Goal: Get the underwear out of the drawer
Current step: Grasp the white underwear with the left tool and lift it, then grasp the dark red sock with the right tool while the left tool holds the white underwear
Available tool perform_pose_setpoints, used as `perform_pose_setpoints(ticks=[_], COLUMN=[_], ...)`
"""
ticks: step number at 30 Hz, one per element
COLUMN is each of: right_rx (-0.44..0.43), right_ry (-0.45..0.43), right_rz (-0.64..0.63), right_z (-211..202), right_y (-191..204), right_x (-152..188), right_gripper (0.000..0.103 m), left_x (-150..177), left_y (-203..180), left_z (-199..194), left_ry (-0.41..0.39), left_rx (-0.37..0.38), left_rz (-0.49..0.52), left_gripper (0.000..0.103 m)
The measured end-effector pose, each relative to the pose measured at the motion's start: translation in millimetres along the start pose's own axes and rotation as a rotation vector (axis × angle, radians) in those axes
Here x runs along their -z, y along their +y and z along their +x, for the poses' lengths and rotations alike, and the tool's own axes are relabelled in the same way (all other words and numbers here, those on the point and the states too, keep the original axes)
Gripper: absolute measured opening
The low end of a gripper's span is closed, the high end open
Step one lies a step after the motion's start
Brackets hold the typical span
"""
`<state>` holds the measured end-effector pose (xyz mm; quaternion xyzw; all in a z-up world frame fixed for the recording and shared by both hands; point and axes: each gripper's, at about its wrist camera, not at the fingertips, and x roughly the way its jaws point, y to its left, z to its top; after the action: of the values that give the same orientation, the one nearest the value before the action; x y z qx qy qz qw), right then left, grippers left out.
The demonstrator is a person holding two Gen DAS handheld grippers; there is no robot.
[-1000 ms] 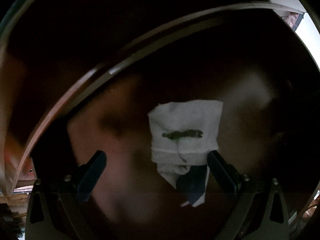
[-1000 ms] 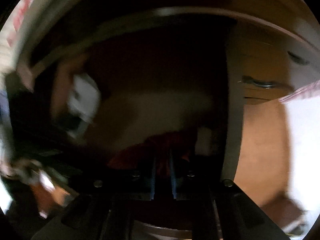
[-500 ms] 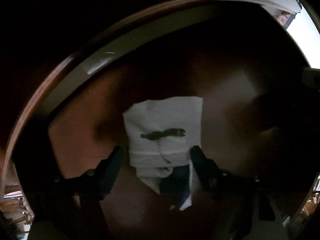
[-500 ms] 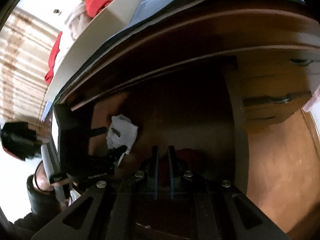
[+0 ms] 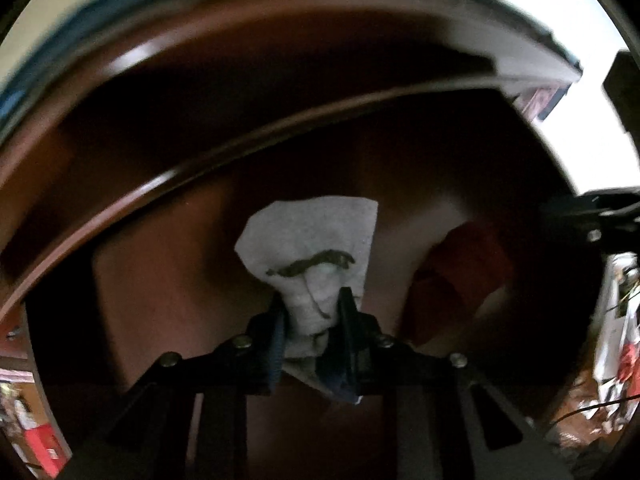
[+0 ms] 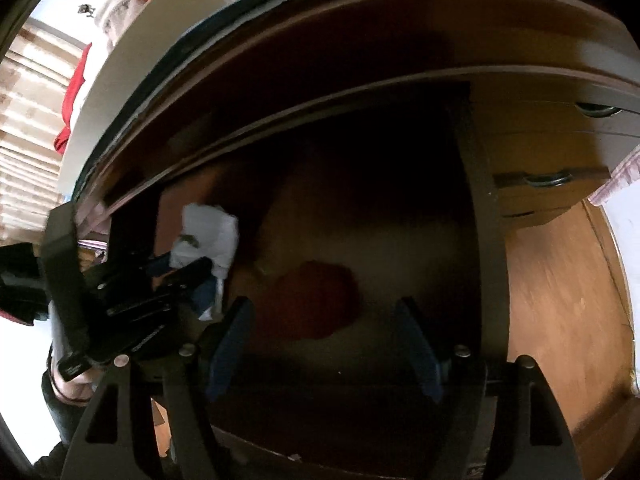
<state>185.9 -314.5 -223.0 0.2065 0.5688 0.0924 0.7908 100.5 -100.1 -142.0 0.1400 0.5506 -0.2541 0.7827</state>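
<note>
Underwear (image 5: 316,248), white with a dark mark across it, fills the middle of the left wrist view. The left gripper (image 5: 310,312) has its two fingers pressed together on the garment's lower bunched part, so the cloth is pinched between them and fans out above. Behind it lies the dark wooden drawer (image 5: 160,280) interior. A red garment (image 5: 460,276) sits to the right on the drawer floor, apart from the white piece.

From the right wrist view, the right gripper (image 6: 324,336) has its blue-padded fingers (image 6: 230,340) spread wide with nothing between them. The red garment (image 6: 316,304) lies beyond them inside the drawer (image 6: 400,236). At the left, the left gripper (image 6: 180,272) clasps the white underwear (image 6: 210,236) near the drawer's left wall. Drawer handles (image 6: 548,179) show on the cabinet front at the right.
</note>
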Motion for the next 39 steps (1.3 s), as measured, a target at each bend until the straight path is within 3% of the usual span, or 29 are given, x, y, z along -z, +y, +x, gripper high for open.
perform_pose_setpoints(ticks=[5, 11, 12, 15, 16, 17, 19, 22, 29, 39], right_rx=[-0.041, 0.065, 0.087, 0.128, 0.139, 0.156, 0.195, 0.187, 0.163, 0.072], right_ry=[0.029, 0.161, 0.182, 0.232, 0.224, 0.212, 0.201, 0.177, 0.079, -0.163], right_rz=[-0.037, -0.109, -0.125, -0.137, -0.143, -0.155, -0.163, -0.13, -0.092, -0.065], right_z=[11, 55, 65, 84, 84, 83, 80, 73, 52, -13], right_y=[17, 45, 51, 57, 59, 62, 65, 59, 47, 53], right_x=[4, 7, 8, 10, 11, 11, 10, 10, 23, 48], right_gripper=[0.075, 0.075, 0.075, 0.076, 0.073, 0.062, 0.051, 0.041, 0.037, 0.037], left_x=[14, 26, 10, 7, 7, 5, 6, 9, 14, 22], left_y=[11, 21, 30, 24, 24, 20, 16, 17, 15, 7], left_z=[-27, -45, -46, -44, -45, -44, -46, -58, -66, -72], left_ry=[-0.062, -0.1, -0.099, -0.104, -0.11, -0.116, -0.133, -0.146, -0.163, -0.159], left_rx=[0.008, -0.037, -0.039, -0.05, -0.054, -0.06, -0.076, -0.094, -0.127, -0.138], left_rz=[-0.052, -0.087, -0.09, -0.1, -0.103, -0.103, -0.102, -0.111, -0.105, -0.099], left_gripper=[0.022, 0.022, 0.022, 0.022, 0.022, 0.022, 0.022, 0.022, 0.022, 0.022])
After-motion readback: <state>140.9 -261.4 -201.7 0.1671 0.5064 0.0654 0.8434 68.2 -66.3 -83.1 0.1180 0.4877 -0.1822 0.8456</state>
